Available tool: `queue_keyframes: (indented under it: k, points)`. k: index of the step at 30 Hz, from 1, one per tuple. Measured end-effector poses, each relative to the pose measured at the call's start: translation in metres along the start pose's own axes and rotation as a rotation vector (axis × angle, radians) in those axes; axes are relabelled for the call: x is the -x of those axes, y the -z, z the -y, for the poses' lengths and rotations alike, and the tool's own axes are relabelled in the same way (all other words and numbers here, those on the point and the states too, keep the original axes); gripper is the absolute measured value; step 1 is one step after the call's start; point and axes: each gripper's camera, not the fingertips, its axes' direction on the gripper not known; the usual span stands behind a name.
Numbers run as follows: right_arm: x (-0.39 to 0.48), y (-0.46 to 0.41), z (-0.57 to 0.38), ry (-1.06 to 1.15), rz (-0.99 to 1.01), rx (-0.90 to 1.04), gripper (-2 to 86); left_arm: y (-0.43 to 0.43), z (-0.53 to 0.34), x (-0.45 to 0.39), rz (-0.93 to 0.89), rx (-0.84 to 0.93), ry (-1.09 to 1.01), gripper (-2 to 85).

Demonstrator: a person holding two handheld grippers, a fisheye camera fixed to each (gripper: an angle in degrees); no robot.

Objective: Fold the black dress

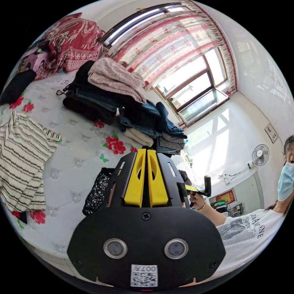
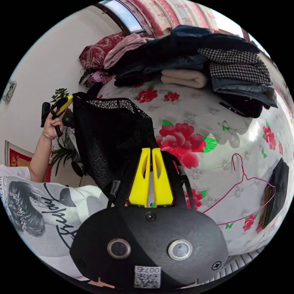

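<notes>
Dress position first: the black lace-and-mesh dress [image 2: 113,137] hangs in the air, stretched between my two grippers above the near edge of the white quilted bed with red flower print [image 2: 220,147]. In the right gripper view, the right gripper [image 2: 150,151] has its yellow jaws drawn together, and dark fabric sits against their tips; I judge they pinch one upper corner, though the bite itself is hidden. In that same view the left gripper [image 2: 65,104], held in the person's hand [image 2: 52,122], meets the opposite upper corner of the garment. In the left gripper view, the left gripper's jaws stand closed with almost no gap, and a strip of the dress's patterned black cloth [image 1: 96,190] hangs beside them; whether both jaws press on it I cannot tell.

Step in hand, as I judge it: the dress is lifted and spread, not yet laid down, so folding proper has not begun.

Next move calls for lowering it flat onto bare quilt near the bed's near edge. I would keep it off the pink wire hanger [image 2: 242,183] lying toward one corner, the striped cream-and-black top [image 1: 24,159], and the heaped pile of folded clothes [image 2: 214,64] at the far edge. Mesh fabric will likely cling and bunch, so even tension between both corners matters.
</notes>
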Motion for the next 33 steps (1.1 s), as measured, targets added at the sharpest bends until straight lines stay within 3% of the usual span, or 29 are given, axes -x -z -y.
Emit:
queue_keyframes:
  k: [3, 6, 11, 15, 19, 22, 25, 29, 33]
  points:
    - [0.006, 0.059, 0.031, -0.062, -0.041, -0.234, 0.4, -0.001, 0.045, -0.027, -0.051, -0.125, -0.128, -0.3]
    - [0.014, 0.091, 0.066, -0.078, -0.188, -0.387, 1.6, -0.018, 0.090, -0.047, 0.090, -0.173, -0.221, 1.8]
    - [-0.002, 0.076, 0.051, -0.214, -0.263, -0.331, 3.7, -0.043, 0.069, -0.024, 0.251, -0.048, -0.138, 8.0]
    - [0.004, 0.006, -0.053, -0.206, -0.181, -0.121, 4.6, -0.066, -0.057, 0.008, 0.270, 0.217, -0.160, 9.0]
    - [0.031, -0.059, -0.164, -0.245, -0.212, 0.146, 5.8, -0.084, -0.202, 0.026, 0.227, 0.545, -0.028, 10.1]
    - [0.055, -0.090, -0.205, -0.197, -0.262, 0.281, 6.7, -0.097, -0.258, 0.014, 0.276, 0.674, -0.044, 9.9]
    - [0.073, -0.099, -0.214, -0.170, -0.363, 0.208, 5.8, -0.112, -0.264, -0.001, 0.416, 0.679, -0.176, 3.6]
    - [0.066, -0.107, -0.185, -0.180, -0.287, 0.274, 2.1, -0.141, -0.236, 0.004, 0.370, 0.765, -0.210, 0.8]
    - [0.053, -0.076, -0.127, -0.202, -0.323, 0.054, 0.9, -0.156, -0.161, 0.006, 0.406, 0.607, -0.218, 1.5]
